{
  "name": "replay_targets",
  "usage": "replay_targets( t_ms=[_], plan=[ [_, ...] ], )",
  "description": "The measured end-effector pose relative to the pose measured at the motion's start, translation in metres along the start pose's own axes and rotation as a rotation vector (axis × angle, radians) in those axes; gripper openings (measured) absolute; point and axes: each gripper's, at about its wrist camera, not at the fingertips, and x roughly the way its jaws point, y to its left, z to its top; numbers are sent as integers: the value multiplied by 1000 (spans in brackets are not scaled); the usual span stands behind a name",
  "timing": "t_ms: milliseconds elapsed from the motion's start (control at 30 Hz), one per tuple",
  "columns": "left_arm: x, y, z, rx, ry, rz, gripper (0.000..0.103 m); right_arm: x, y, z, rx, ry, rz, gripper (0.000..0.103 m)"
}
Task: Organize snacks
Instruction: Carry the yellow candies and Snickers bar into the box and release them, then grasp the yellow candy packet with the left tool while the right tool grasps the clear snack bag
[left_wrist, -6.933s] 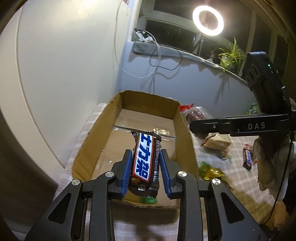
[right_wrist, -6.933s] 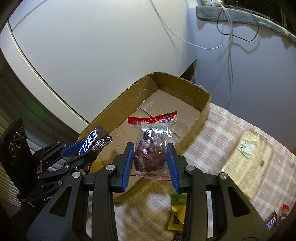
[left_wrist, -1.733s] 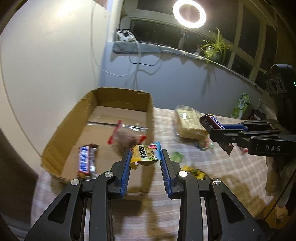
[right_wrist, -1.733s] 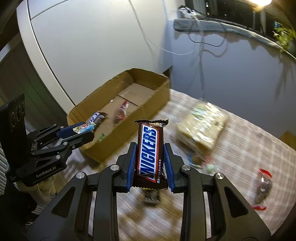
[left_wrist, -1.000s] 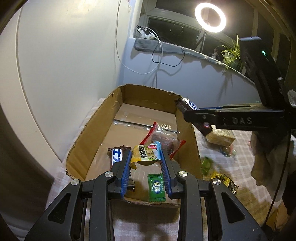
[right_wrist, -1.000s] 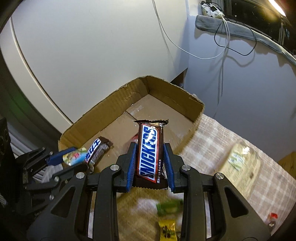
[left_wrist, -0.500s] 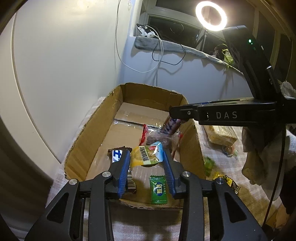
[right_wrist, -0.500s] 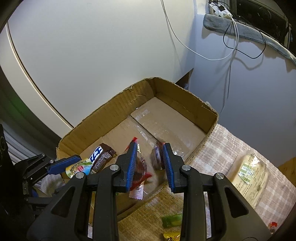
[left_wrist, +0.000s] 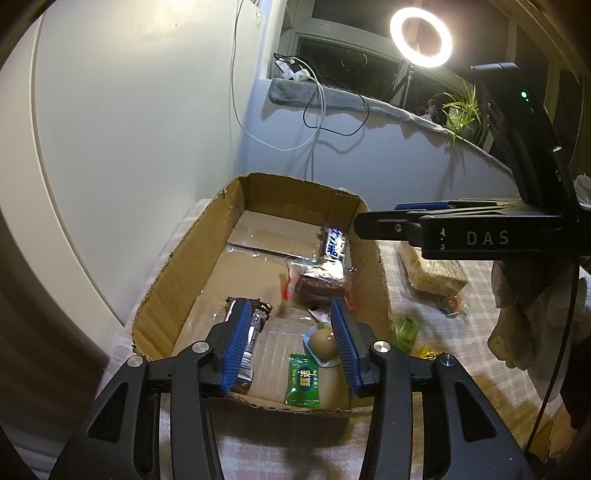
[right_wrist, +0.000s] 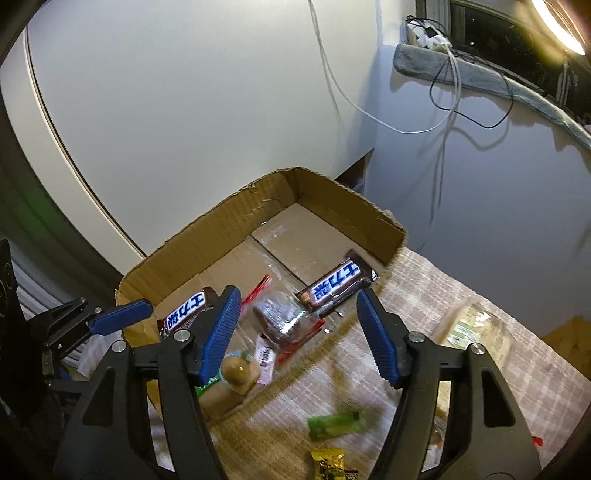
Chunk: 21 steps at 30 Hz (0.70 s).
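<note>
**Snacks land in the box as both grippers let go**

The cardboard box (left_wrist: 177, 266) sits right under both grippers. A chocolate bar (right_wrist: 338, 284) lies in it, past the right gripper's tips, with one end on a clear bag of dark snack (right_wrist: 284, 321). A second chocolate bar (right_wrist: 184, 310) lies by the left gripper's left finger. A small round snack cup (left_wrist: 323, 341) rests on the box floor, just beside the left gripper's right finger. A green candy (left_wrist: 303, 380) lies flat near the front wall, between the left gripper's fingers.

The left gripper (left_wrist: 290, 345) hangs over the near end of the box. Its jaws have just been opening and now stand apart, gripping nothing. The right gripper (right_wrist: 299, 332) is over the box's right wall. Its jaws have just sprung wide, and nothing is between them.

Outside the box, on the checked cloth (right_wrist: 436, 295), lie a green wrapper (right_wrist: 336, 424), a yellow wrapper (right_wrist: 328, 461) and a big pale packet (right_wrist: 472, 332).
</note>
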Motion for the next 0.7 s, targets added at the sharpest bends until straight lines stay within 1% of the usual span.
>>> replay_targets(
  t_ms=[300,433,567,633,700],
  plan=[
    [-9,-20,-3,15,-13,-32,43,-33,-23,-24,9,-52,-74,68],
    [-12,-36,-6,30,-10,-59,43,-50,-42,-38,45,-70,-77,68],
    [-13,-56,-12,55,0,-87,43,-66,-64,-55,83,-64,-70,68],
    [-14,-66,-15,70,7,-102,43,-73,-71,-65,91,-57,-94,76],
    [-13,-76,-18,83,17,-118,43,-84,-80,-74,100,-62,-120,92]
  ],
)
